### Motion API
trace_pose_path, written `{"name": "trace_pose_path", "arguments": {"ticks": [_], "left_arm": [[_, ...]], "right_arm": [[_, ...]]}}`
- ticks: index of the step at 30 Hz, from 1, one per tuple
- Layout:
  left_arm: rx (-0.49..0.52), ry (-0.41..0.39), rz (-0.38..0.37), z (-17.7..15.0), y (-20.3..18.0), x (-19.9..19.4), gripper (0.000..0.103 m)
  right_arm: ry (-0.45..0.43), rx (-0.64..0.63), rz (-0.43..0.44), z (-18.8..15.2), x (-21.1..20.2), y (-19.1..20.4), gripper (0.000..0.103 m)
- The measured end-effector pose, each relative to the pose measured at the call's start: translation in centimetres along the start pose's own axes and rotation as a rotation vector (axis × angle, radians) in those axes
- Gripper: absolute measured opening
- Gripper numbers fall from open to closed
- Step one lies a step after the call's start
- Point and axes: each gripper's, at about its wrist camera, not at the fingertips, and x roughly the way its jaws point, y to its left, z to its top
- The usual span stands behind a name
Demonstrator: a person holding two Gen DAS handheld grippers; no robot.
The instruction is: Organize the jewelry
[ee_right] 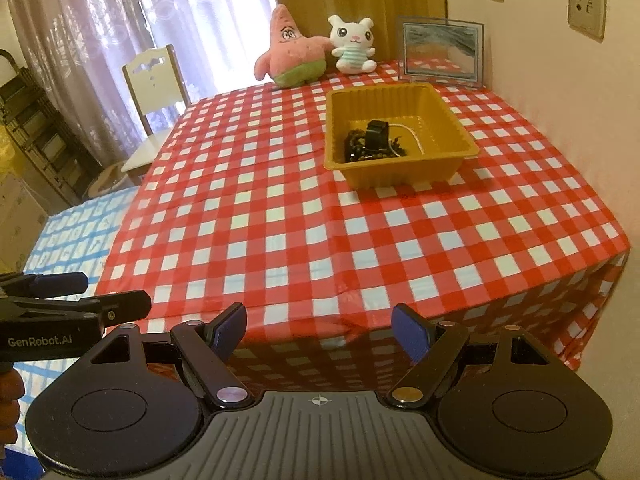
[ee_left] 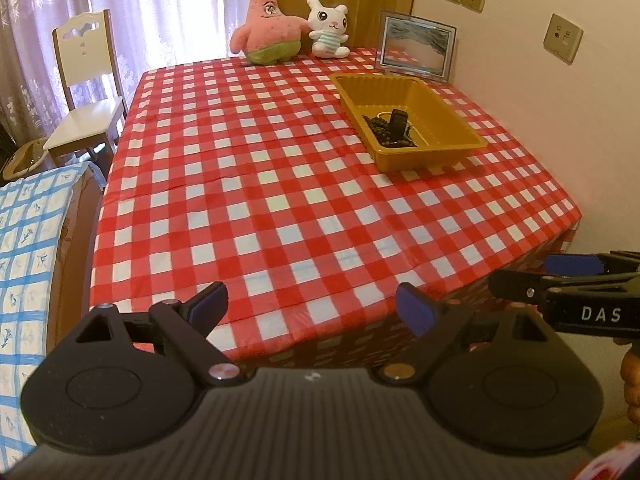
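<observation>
A yellow plastic tray [ee_left: 454,110] [ee_right: 450,114] stands on the red-checked table toward the far right. Inside it lie dark bead strings [ee_left: 386,132] [ee_right: 358,146], a black band [ee_left: 400,122] [ee_right: 376,132] and a thin pale chain [ee_right: 414,138]. My left gripper [ee_left: 314,308] hovers at the table's near edge, open, nothing between its blue pads. My right gripper [ee_right: 320,328] is also open and empty at the near edge. In the left wrist view the right gripper [ee_left: 540,278] juts in from the right; in the right wrist view the left gripper [ee_right: 116,296] juts in from the left.
Two plush toys, a pink star [ee_left: 266,26] [ee_right: 292,50] and a white rabbit [ee_left: 330,28] [ee_right: 352,46], sit at the table's far edge beside a framed picture [ee_left: 416,44] [ee_right: 442,52]. A white chair [ee_left: 86,92] [ee_right: 154,92] stands at the left. A blue-checked cloth [ee_left: 24,264] lies lower left.
</observation>
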Motion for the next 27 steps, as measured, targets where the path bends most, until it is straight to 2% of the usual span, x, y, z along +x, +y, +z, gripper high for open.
{"name": "trace_pose_path", "arguments": {"ticks": [27], "left_arm": [[-0.007,0.006,0.016,0.0,-1.01,0.22,0.09]], "right_arm": [[0.012,-0.01,0.009,-0.16,0.14,-0.81,0.079]]}}
